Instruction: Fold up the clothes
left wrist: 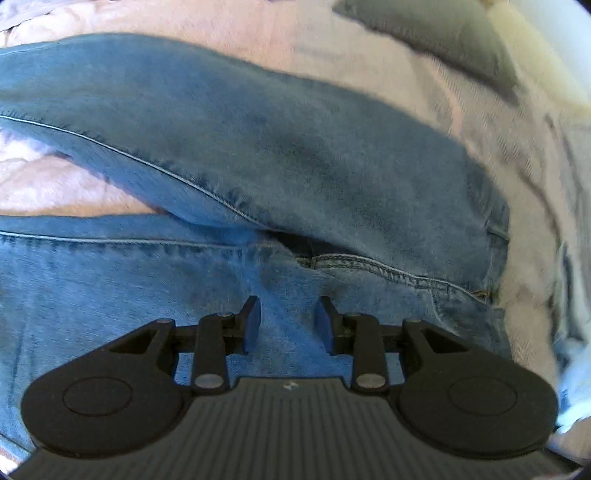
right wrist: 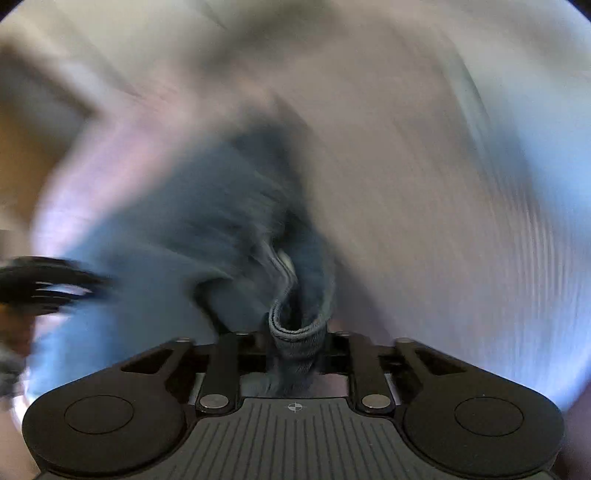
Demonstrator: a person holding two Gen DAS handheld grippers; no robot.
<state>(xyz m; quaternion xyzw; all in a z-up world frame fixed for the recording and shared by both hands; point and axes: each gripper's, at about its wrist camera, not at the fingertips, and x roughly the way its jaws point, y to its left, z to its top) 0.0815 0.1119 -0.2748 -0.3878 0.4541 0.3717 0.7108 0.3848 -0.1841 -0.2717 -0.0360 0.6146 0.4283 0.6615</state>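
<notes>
Jaws parted on the left gripper [left wrist: 288, 325], hovering over the faded blue denim jeans [left wrist: 258, 155] spread across the pale pink bed cover [left wrist: 369, 48]; clamped on a bunched denim hem on the right gripper [right wrist: 297, 341], lifted.

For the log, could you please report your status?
Left tool open over the jeans. Right tool shut on a denim hem. Nothing blocking.

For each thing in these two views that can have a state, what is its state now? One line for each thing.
Jeans: spread on the bedding, legs apart, one edge lifted.
Left gripper: open, above the denim, holding nothing.
Right gripper: shut on a bunched fold of the jeans; view blurred.
Pale bedding: under the jeans, wrinkled.
Grey pillow: lying at the far edge.
</notes>
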